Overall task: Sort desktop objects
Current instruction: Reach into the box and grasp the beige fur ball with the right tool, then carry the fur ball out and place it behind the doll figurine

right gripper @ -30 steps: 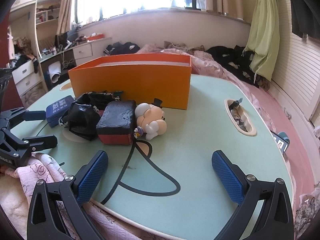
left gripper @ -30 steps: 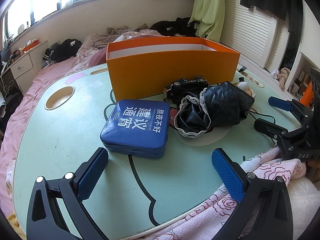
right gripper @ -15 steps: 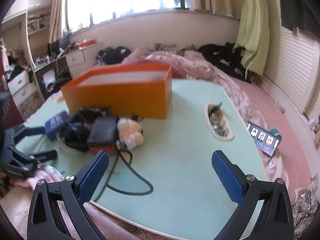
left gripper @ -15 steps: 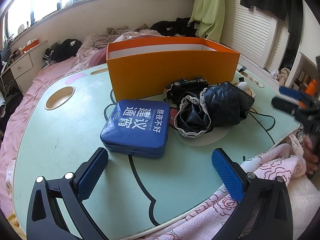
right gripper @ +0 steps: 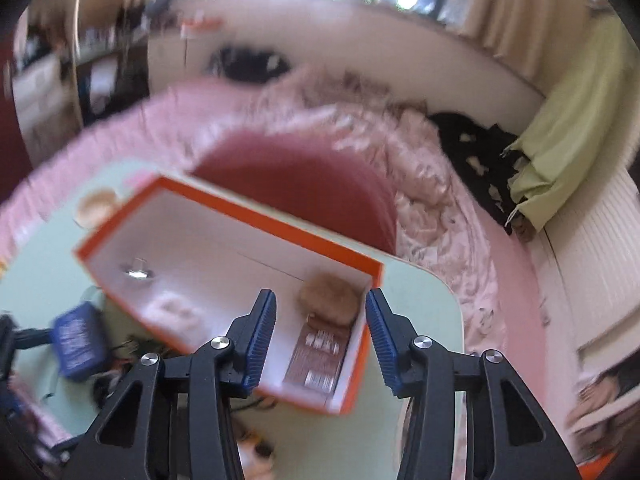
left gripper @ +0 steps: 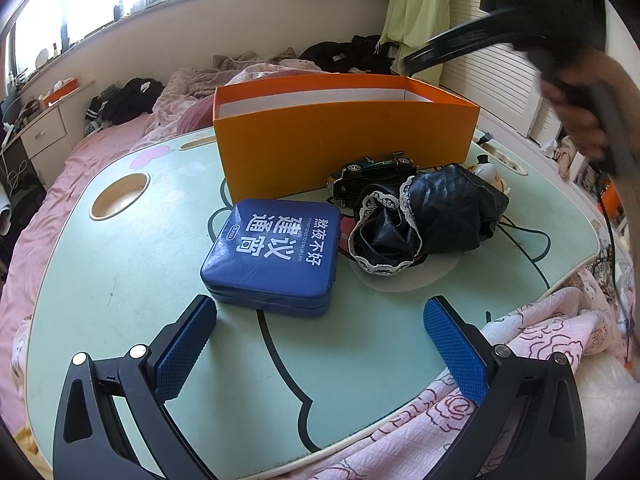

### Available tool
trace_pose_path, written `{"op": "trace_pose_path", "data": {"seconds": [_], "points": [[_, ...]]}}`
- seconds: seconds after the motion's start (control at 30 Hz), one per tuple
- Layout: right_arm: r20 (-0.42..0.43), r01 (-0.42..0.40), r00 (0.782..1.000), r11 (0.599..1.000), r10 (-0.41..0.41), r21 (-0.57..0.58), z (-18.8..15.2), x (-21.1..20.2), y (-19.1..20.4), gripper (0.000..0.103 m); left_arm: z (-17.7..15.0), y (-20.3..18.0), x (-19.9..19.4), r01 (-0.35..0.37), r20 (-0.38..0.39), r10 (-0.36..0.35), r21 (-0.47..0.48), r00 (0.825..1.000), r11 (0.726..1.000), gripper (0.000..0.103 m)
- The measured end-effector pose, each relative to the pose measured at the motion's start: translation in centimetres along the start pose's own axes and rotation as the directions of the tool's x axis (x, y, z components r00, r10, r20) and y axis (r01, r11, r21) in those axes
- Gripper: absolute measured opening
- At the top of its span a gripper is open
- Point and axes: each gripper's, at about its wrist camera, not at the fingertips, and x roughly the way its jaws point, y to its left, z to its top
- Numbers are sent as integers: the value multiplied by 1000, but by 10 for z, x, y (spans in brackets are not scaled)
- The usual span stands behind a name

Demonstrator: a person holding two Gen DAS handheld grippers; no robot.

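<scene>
An orange box (left gripper: 344,136) stands on the mint-green table (left gripper: 120,264). In front of it lie a blue case (left gripper: 272,256), a black toy car (left gripper: 372,174) and a black lace-trimmed cloth (left gripper: 428,220). My left gripper (left gripper: 320,344) is open and empty, low over the table just short of the blue case. My right gripper (right gripper: 320,334) is raised high above the orange box (right gripper: 224,280), its jaws partly closed with nothing between them. Inside the box lie a brown fluffy ball (right gripper: 330,298), a brown packet (right gripper: 320,354) and a small metal item (right gripper: 138,272). The right wrist view is blurred.
A pink patterned blanket (left gripper: 520,364) overlaps the table's near right edge. A round cup hole (left gripper: 120,196) sits at the table's far left. A small plush toy (left gripper: 486,170) peeks out behind the black cloth. The bed with pink bedding (right gripper: 420,184) surrounds the table.
My right gripper has risen from table level to high above the orange box, looking down into it, and its jaws have narrowed. My left gripper has stayed still.
</scene>
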Motion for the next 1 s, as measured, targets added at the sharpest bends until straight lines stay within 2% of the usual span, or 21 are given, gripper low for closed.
{"op": "trace_pose_path", "data": {"seconds": [0.07,0.2,0.23,0.3,0.37,0.47,0.5,0.6,0.73,0.83,0.9,1.0], "points": [[-91,28,995,999,-31,-31,9,24,7,46,-1,0,0,0,0,0,0,1000,1000,103],[-182,100,977,991,-114,-89,8,58,21,46,0,-1,1,0,1,0,0,1000,1000,103],[-204,104,971,989,-124,-107,6,66,25,46,0,-1,1,0,1,0,0,1000,1000,103],[-259,76,961,995,-91,-66,2,83,21,44,1,-2,1,0,0,0,0,1000,1000,103],[-243,46,969,999,-43,8,1,86,8,43,1,-2,1,-1,0,1,1,1000,1000,103],[-227,111,968,994,-108,2,-4,84,2,23,1,-2,2,0,0,0,-1,1000,1000,103],[-216,101,972,995,-96,13,-6,82,-1,23,1,-2,1,1,0,-1,-2,1000,1000,103],[-179,60,983,996,-48,64,-10,73,-12,17,2,-1,2,1,1,-1,-1,1000,1000,103],[-128,-38,990,983,62,179,-9,66,-31,13,2,-1,2,1,1,-1,-1,1000,1000,103],[-44,-114,991,966,127,230,-10,48,-43,13,1,-1,2,1,1,-1,-2,1000,1000,103],[38,-186,983,948,182,258,-12,26,-49,12,1,-1,2,1,1,-1,-2,1000,1000,103],[156,-316,947,906,282,281,-21,-10,-52,13,1,-2,2,1,1,-1,-2,1000,1000,103]]}}
